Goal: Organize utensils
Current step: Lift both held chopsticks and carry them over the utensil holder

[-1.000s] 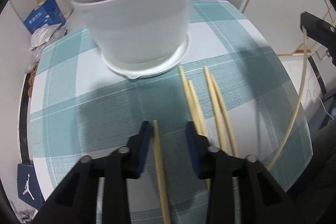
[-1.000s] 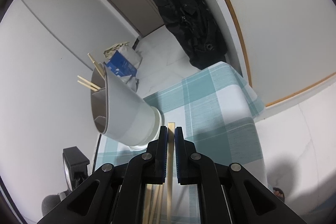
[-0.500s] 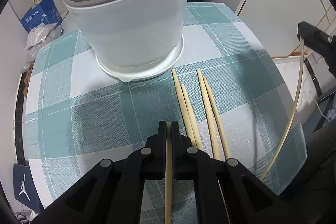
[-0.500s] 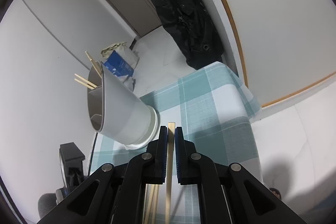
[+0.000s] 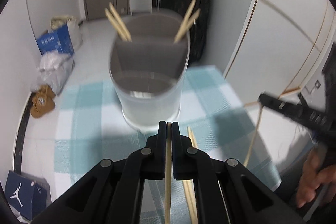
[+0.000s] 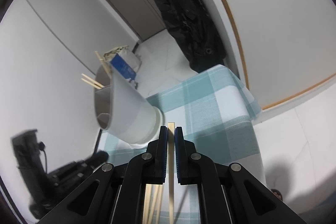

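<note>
A white utensil holder [image 5: 149, 77] with a grey inside stands on the teal checked tablecloth [image 5: 88, 119]; several wooden chopsticks [image 5: 118, 23] lean out of it. My left gripper [image 5: 168, 126] is shut on one chopstick [image 5: 168, 171], raised above the cloth just in front of the holder. More loose chopsticks [image 5: 192, 140] lie on the cloth to its right. In the right wrist view, my right gripper [image 6: 171, 131] is shut on another chopstick [image 6: 171, 171], beside the holder [image 6: 130, 110]. The right gripper also shows at the left view's right edge [image 5: 294, 110], with a hand [image 5: 313, 182] below it.
The table's edges drop off near the holder at the far and right sides [image 6: 250, 98]. On the floor are a blue box [image 5: 55, 41], bags, brown shoes [image 5: 42, 101] and a dark blue shoebox [image 5: 23, 196]. A black coat [image 6: 189, 20] hangs by the door.
My left gripper closed on a chopstick lying on the cloth and lifted it; the view now looks over the holder's rim. The right gripper kept its chopstick and stayed almost still.
</note>
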Demonstrator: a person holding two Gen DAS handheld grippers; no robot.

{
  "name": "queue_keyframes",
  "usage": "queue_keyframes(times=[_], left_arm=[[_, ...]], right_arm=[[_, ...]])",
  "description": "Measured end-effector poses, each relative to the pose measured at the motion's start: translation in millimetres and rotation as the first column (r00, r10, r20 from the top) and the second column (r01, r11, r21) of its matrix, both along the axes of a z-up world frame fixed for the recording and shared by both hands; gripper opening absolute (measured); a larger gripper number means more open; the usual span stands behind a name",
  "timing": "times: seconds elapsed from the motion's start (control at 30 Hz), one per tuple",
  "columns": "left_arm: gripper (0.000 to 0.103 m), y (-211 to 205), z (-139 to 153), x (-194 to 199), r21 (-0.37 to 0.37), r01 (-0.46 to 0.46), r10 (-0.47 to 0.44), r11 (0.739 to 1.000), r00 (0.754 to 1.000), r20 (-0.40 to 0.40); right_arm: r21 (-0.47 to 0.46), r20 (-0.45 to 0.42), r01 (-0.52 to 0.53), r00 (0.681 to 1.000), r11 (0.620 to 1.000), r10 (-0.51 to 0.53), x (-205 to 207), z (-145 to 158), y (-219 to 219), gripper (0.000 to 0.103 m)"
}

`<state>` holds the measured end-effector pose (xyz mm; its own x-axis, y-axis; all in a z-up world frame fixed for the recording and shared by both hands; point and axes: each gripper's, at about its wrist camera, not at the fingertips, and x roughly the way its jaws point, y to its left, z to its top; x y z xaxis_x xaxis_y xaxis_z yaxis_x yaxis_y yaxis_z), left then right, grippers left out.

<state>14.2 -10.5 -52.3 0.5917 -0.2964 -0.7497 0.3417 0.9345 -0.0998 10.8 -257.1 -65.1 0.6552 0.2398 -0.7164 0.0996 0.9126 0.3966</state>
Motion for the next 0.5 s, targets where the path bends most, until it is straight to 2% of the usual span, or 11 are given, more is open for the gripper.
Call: queue_keyframes(times=[0.1, 0.3, 0.5], left_arm=[[0.001, 1, 15, -5, -0.028, -0.013, 0.014, 1.000, 0.999, 0.049], [0.000, 7, 24, -3, -0.049, -0.025, 0.028, 0.998, 0.997, 0.069], [0.000, 8, 27, 0, -0.035, -0.033, 0.035, 0.999, 0.998, 0.058]], right_arm=[[-0.007, 0.047, -0.029, 0.998, 1.000, 0.029, -5, 9, 9, 0.006], [-0.035, 0.167, -0.095, 0.981, 0.995, 0.099, -15, 30, 32, 0.006], [-0.159, 0.273, -0.162, 0.941, 0.974, 0.201, -26, 52, 66, 0.006]])
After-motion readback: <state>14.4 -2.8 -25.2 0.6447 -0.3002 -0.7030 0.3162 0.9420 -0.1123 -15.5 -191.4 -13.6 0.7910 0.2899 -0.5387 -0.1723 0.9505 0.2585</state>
